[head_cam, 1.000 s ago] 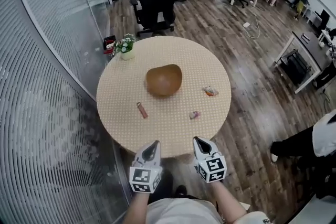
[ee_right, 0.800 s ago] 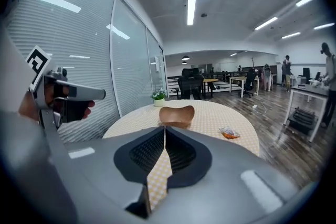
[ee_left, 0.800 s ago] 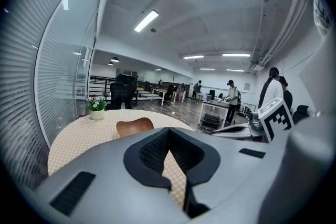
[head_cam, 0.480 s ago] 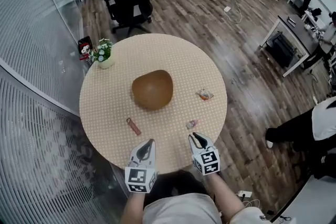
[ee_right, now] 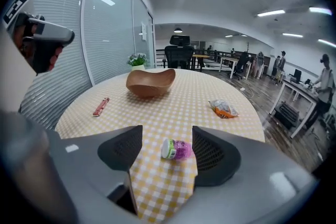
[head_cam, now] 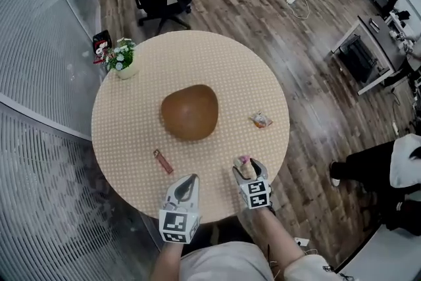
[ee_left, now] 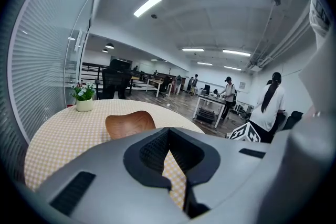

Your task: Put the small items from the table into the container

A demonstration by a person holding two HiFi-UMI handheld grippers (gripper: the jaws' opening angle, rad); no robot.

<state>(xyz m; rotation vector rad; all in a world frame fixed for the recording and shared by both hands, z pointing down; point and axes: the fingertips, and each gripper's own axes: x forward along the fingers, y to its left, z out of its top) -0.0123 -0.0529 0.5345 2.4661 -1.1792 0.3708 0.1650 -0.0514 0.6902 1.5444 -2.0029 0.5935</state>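
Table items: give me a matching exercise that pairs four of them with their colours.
Things:
1. bowl
2. bar
3. packet
4. cup

Colours:
A. purple
B. brown
C. orange and silver
D. red

Pairs: 1-B, 2-D, 3-C, 4-A
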